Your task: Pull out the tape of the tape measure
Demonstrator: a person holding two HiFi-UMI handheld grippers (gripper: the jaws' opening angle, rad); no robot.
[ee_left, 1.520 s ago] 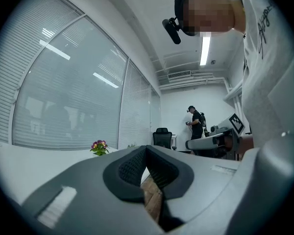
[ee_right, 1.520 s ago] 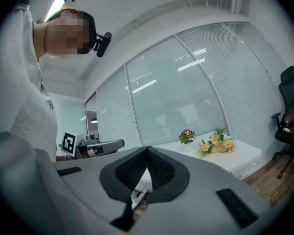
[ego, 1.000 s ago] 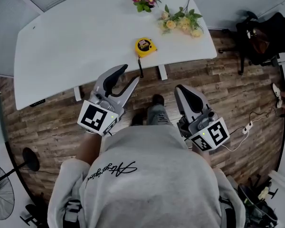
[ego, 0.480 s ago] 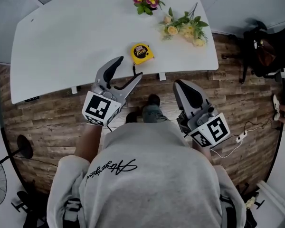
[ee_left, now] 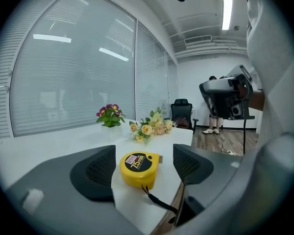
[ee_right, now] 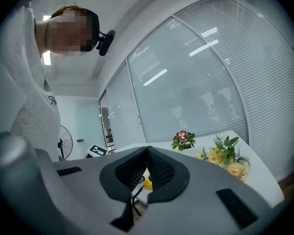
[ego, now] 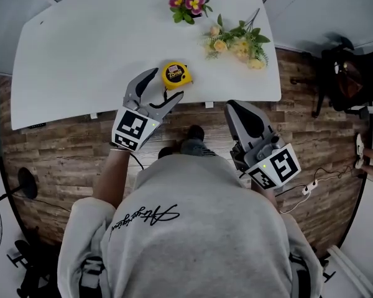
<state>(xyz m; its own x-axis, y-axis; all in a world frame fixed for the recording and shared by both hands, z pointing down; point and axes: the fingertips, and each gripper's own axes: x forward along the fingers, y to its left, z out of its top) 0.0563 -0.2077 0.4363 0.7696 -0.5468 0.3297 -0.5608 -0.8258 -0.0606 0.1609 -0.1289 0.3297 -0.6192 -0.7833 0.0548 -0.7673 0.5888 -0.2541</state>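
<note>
Tape measure (ego: 176, 74) | left hand-held gripper (ego: 163, 84) just spreading, flanking it untouched | right hand-held gripper (ego: 239, 110) pressed together

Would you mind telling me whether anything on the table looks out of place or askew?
Nothing looks spilled or damaged. The only oddity is that the tape measure lies close to the front edge of the table, with its black strap trailing over that edge.

The tape measure (ego: 175, 75) is bright yellow, with a round black label and a black strap. The table (ego: 81, 48) is plain white and the floor (ego: 56, 160) brown wood plank. The left gripper (ego: 163, 84) and the right gripper (ego: 235, 107) are grey with black textured pads and black-and-white square markers. One posy (ego: 188, 4) is purple-pink with green leaves; the other bunch (ego: 237, 41) is cream-yellow. The sweatshirt (ego: 186, 241) is grey with black script.
</note>
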